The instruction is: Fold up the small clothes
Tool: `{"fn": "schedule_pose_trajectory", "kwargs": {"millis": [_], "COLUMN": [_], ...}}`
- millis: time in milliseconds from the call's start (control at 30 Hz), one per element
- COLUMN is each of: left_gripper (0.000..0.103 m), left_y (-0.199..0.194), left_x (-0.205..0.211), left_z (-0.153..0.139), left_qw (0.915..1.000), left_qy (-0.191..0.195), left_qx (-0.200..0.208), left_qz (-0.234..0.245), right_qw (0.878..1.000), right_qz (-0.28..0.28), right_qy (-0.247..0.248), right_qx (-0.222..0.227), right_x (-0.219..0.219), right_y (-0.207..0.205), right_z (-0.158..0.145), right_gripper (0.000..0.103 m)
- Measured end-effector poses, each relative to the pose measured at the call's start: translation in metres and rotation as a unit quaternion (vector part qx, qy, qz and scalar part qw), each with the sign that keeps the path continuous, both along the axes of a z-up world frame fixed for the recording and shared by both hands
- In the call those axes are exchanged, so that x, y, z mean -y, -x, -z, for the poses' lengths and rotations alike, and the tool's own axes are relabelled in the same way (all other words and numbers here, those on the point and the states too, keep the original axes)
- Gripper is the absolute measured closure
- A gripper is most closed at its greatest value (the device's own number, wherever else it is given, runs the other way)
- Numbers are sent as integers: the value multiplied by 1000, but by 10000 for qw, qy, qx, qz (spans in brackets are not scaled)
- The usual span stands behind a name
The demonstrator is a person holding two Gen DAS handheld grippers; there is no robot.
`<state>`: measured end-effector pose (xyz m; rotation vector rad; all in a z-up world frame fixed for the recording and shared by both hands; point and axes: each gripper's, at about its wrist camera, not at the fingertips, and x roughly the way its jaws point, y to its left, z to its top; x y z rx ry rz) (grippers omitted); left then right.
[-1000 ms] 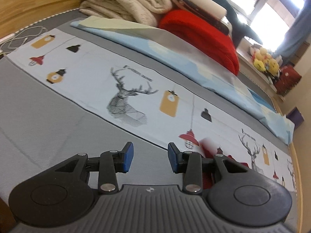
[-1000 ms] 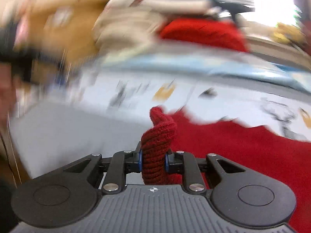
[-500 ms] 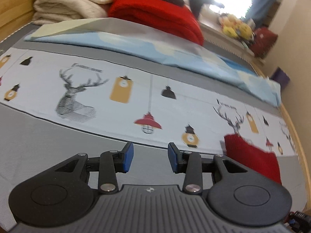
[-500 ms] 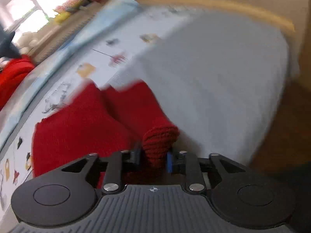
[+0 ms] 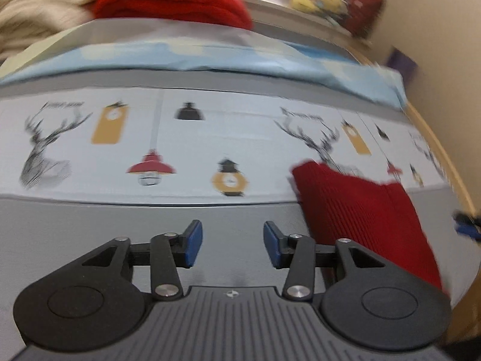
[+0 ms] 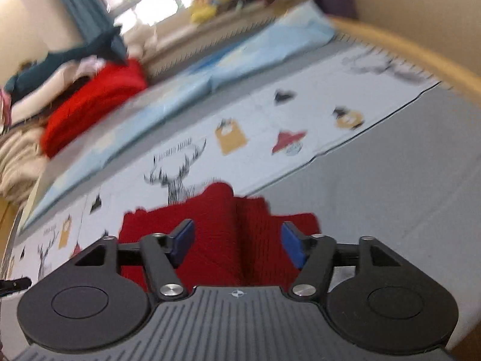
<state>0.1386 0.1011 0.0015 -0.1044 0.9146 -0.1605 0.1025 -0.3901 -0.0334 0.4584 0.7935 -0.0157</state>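
Note:
A small red knit garment [image 6: 228,228] lies folded on the grey bed, partly over the printed sheet. My right gripper [image 6: 236,243] is open just above it, jaws wide apart and empty. In the left wrist view the same garment [image 5: 360,210] lies to the right of my left gripper [image 5: 233,243], which is open and empty over the grey bed surface, apart from the garment.
A white sheet with deer and lantern prints [image 5: 186,144] and a light blue sheet [image 5: 210,57] run across the bed. Folded red [image 5: 171,0] and cream blankets [image 5: 36,9] are stacked at the back. The wooden bed edge [image 6: 421,57] runs along the right.
My right gripper has opened and let go of the red garment, which now lies folded on the bed. My left gripper has swung right and closer to the garment.

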Motion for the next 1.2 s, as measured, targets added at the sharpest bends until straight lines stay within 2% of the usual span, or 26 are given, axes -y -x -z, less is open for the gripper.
{"fn": "schedule_pose_trajectory", "kwargs": {"millis": [67, 133, 200, 233, 300, 367, 433, 533, 567, 600, 633, 667, 700, 733, 800, 867, 933, 1000, 1067, 1200], "left_gripper": [52, 50, 38, 34, 18, 18, 18, 16, 15, 13, 12, 12, 12, 14, 29, 41, 44, 46, 47, 49], "left_y": [2, 2, -3, -6, -14, -24, -34, -43, -46, -47, -48, -49, -49, -49, -50, -49, -44, -44, -46, -50], "left_x": [20, 36, 53, 63, 80, 94, 100, 96, 97, 100, 104, 109, 113, 117, 123, 129, 135, 137, 133, 97], "left_z": [8, 20, 34, 42, 58, 82, 107, 142, 153, 161, 168, 172, 172, 171, 160, 137, 109, 82, 58, 24], "left_qw": [9996, 9986, 9961, 9950, 9931, 9882, 9787, 9479, 9372, 9295, 9244, 9233, 9261, 9311, 9417, 9598, 9734, 9794, 9838, 9905], "left_qy": [-6, 258, 535, 643, 796, 1148, 1740, 2894, 3172, 3345, 3450, 3481, 3430, 3322, 3064, 2593, 2178, 1914, 1651, 1176], "left_qx": [17, -119, -331, -380, -461, -706, -974, -1332, -1440, -1528, -1583, -1574, -1522, -1452, -1354, -1068, -682, -448, -255, 62], "left_qz": [280, 449, 613, 663, 731, 727, 496, -34, -182, -285, -366, -401, -406, -393, -315, -107, 200, 455, 652, 716], "right_qw": [9993, 9965, 9904, 9890, 9863, 9848, 9862, 9861, 9861, 9863, 9869, 9876, 9870, 9879, 9894, 9888, 9886, 9903, 9937, 9889], "right_qz": [54, 171, 288, 335, 282, 150, 70, 86, 128, 160, 142, 57, -116, -139, -194, -31, 76, -46, -114, -100], "right_qy": [-42, -123, -352, -427, -474, -380, -235, -410, -435, -412, -397, -468, -722, -685, -485, -622, -769, -922, -722, -1173], "right_qx": [-367, -806, -1303, -1372, -1558, -1690, -1639, -1607, -1601, -1587, -1560, -1498, -1429, -1386, -1352, -1359, -1289, -1036, -851, -905], "right_x": [11, 21, 28, 30, 26, 19, 13, 17, 16, 15, 12, 9, 7, 3, -3, 1, 0, -11, -31, -67], "right_y": [-15, -25, -32, -33, -33, -33, -34, -33, -30, -29, -28, -27, -26, -25, -26, -26, -25, -27, -30, -44], "right_z": [24, 52, 74, 81, 93, 102, 98, 100, 100, 100, 100, 99, 98, 95, 95, 97, 94, 87, 76, 76], "right_gripper": [37, 38, 39, 39, 39, 37, 37, 38, 42, 54, 72, 89, 98, 98, 100, 102, 103, 103, 103, 103]}}
